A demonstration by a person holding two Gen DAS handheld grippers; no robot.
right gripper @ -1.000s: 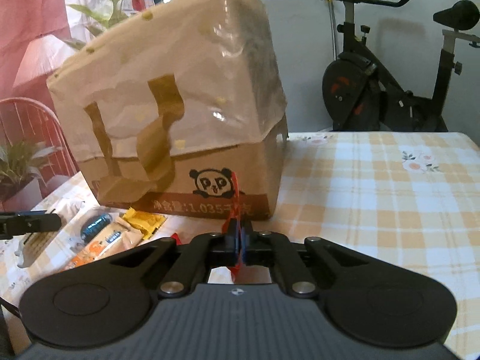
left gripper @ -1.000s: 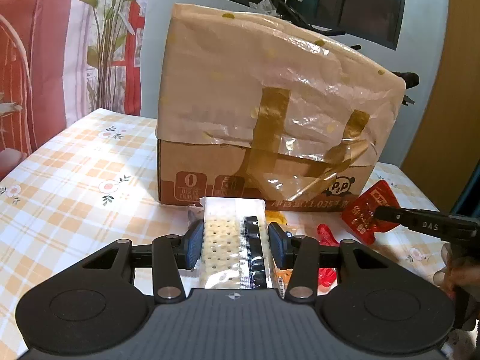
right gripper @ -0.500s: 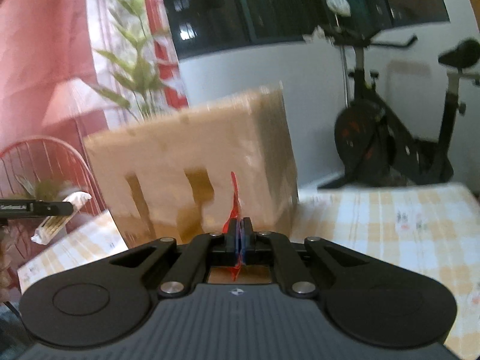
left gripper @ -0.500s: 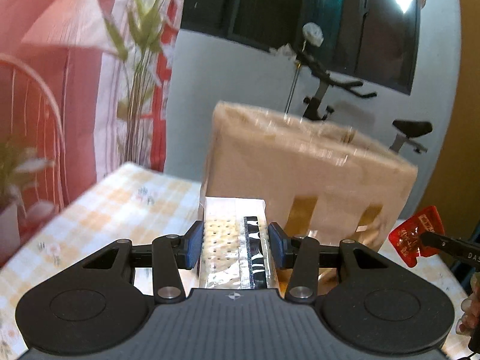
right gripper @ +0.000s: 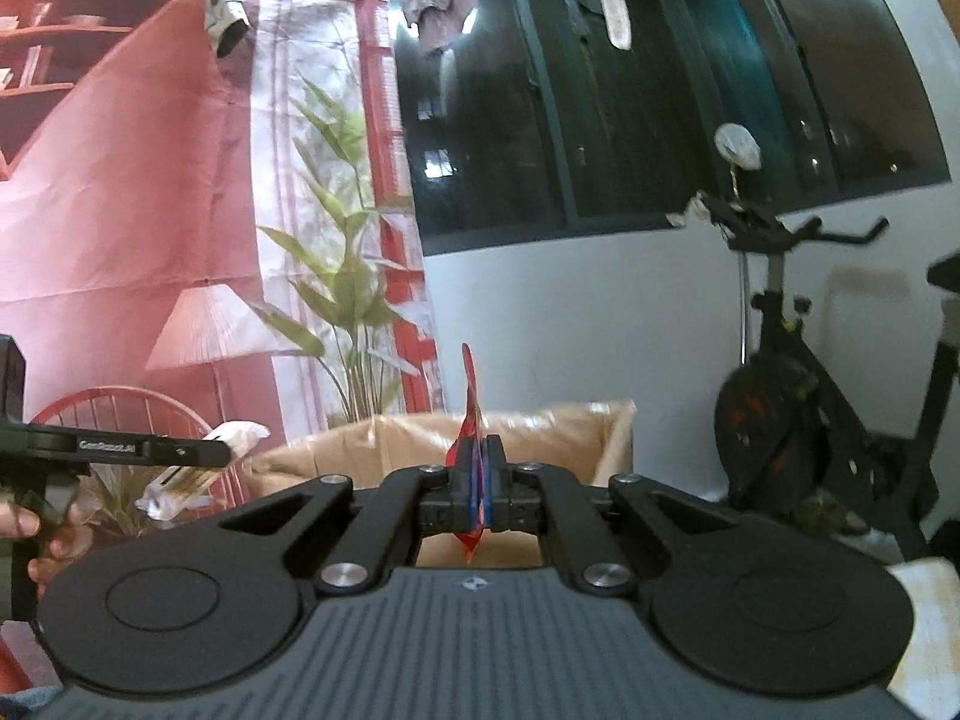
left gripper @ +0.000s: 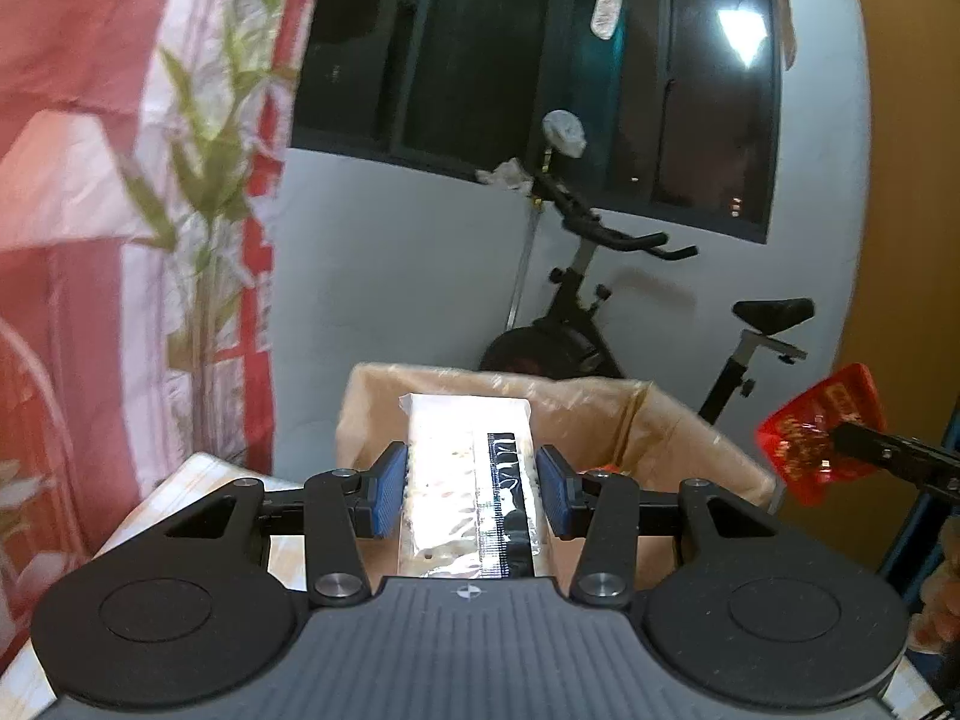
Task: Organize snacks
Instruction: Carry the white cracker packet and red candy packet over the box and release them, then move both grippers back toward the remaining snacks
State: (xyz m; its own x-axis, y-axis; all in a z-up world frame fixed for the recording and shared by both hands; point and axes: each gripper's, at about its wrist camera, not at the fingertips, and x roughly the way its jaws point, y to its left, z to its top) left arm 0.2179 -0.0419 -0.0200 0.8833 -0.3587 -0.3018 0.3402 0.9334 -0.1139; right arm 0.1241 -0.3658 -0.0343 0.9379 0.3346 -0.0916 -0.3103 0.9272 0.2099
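Crackers in a clear wrapper with a black printed strip, that is what the left gripper (left gripper: pixel 469 491) has clamped between its blue pads (left gripper: pixel 387 489), the cracker pack (left gripper: pixel 468 468) pointing forward and held up level with the open top of the cardboard box (left gripper: pixel 678 438). From the left wrist view the far end of the pack reaches over the box's near rim, and the box is lined with crinkled clear plastic that folds over its edges. Off to the right in that same view the right gripper comes in from the side, pinching a red snack packet (left gripper: pixel 819 435) that hangs in the air just beside the box's right corner, not touching it. Seen from its own camera, the right gripper (right gripper: pixel 478 495) has its fingers pressed together on that thin red packet (right gripper: pixel 471 420), which stands edge-on and upright between them, with the box (right gripper: pixel 558 426) just beyond. At the left edge of the right wrist view the other tool shows side-on with the cracker pack (right gripper: pixel 201 468) sticking out of it. Behind the box stands a black exercise bike (left gripper: pixel 576 300) against a pale wall, under a dark window (right gripper: pixel 630 108), and a red and white curtain (left gripper: pixel 108 180) with a leafy plant (right gripper: pixel 342 276) fills the left side. A corner of the checked tablecloth (left gripper: pixel 186 480) shows under the left tool
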